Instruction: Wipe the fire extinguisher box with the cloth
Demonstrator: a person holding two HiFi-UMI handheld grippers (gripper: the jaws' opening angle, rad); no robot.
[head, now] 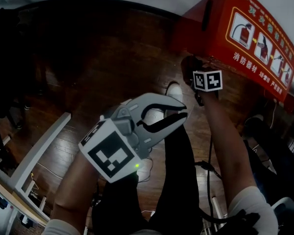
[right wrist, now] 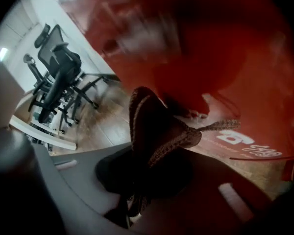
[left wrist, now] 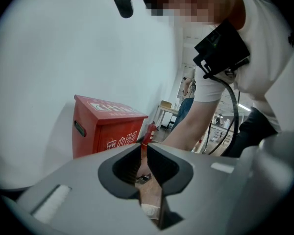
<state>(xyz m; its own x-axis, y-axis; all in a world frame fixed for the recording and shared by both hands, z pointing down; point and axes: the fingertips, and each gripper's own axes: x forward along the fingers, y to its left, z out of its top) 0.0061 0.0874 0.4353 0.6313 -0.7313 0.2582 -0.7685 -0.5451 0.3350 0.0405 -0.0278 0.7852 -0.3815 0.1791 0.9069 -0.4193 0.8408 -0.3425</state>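
Our right gripper (head: 198, 73) is squeezed tight on the dark cloth (right wrist: 156, 131), close to the red fire extinguisher box (head: 257, 33) that stands on the wood floor (head: 112, 58) by the wall. Our left gripper (head: 182, 114) is away from the box, jaws together, holding nothing.

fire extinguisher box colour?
The fire extinguisher box is red, with white pictograms and lettering on one face; the head view shows it best.

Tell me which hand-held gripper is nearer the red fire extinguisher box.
Right. The right hand-held gripper, shut on the cloth, is close against the fire extinguisher box; the left hand-held gripper hangs back over the person's legs, clear of it.
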